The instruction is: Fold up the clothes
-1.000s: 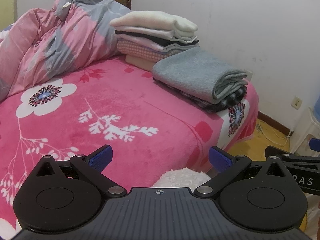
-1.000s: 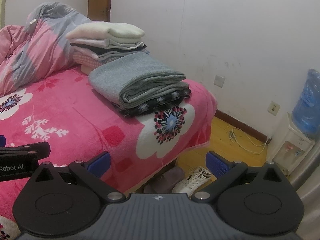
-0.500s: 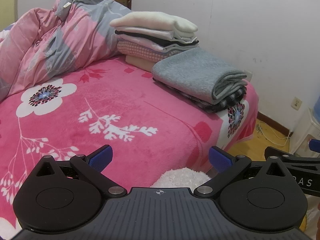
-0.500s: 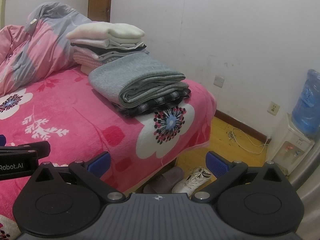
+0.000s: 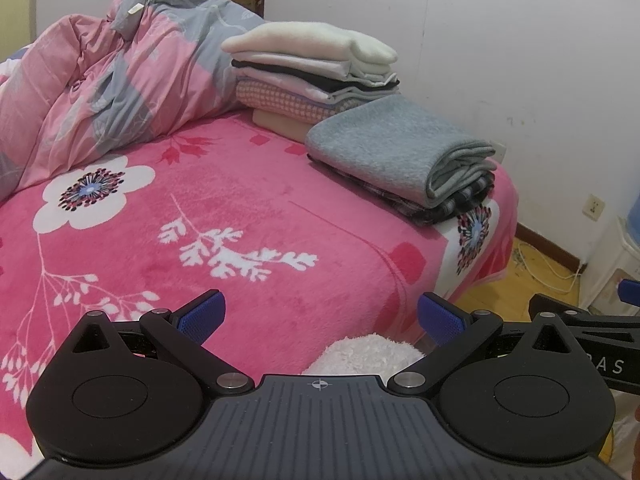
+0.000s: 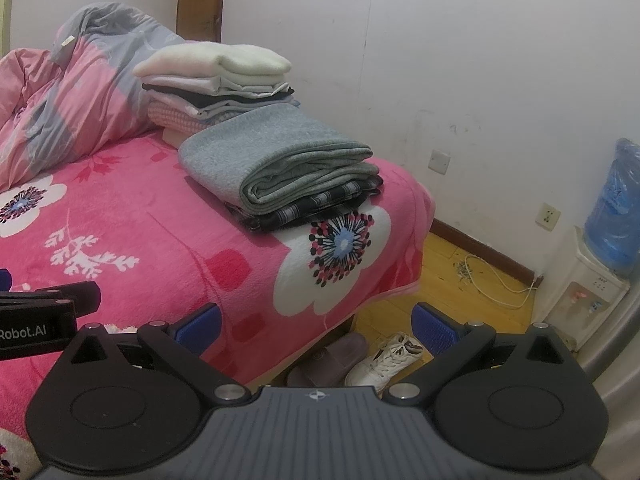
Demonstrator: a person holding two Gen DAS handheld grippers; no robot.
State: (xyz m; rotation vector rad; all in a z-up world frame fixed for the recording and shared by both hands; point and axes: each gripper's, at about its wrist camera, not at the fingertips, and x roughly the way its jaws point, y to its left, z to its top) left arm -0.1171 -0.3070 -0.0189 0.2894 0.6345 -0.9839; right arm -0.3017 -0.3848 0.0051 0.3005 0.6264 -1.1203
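Two piles of folded clothes rest at the far right corner of the pink floral bed (image 5: 248, 208). The nearer pile has a grey fleece garment (image 5: 396, 144) (image 6: 280, 160) over a dark plaid one (image 6: 320, 204). Behind it stands a taller stack topped by a cream garment (image 5: 312, 42) (image 6: 212, 60). A white fluffy item (image 5: 368, 354) peeks up between the left gripper's fingers at the bed's near edge. My left gripper (image 5: 320, 316) is open and holds nothing. My right gripper (image 6: 316, 322) is open too, hovering past the bed's corner over the floor.
A crumpled pink and grey duvet (image 5: 100, 80) fills the back left of the bed. On the wooden floor lie a white sneaker (image 6: 384, 364) and a brown slipper (image 6: 328, 360). A water dispenser (image 6: 600, 272) stands by the right wall, with a loose cable (image 6: 500, 280) nearby.
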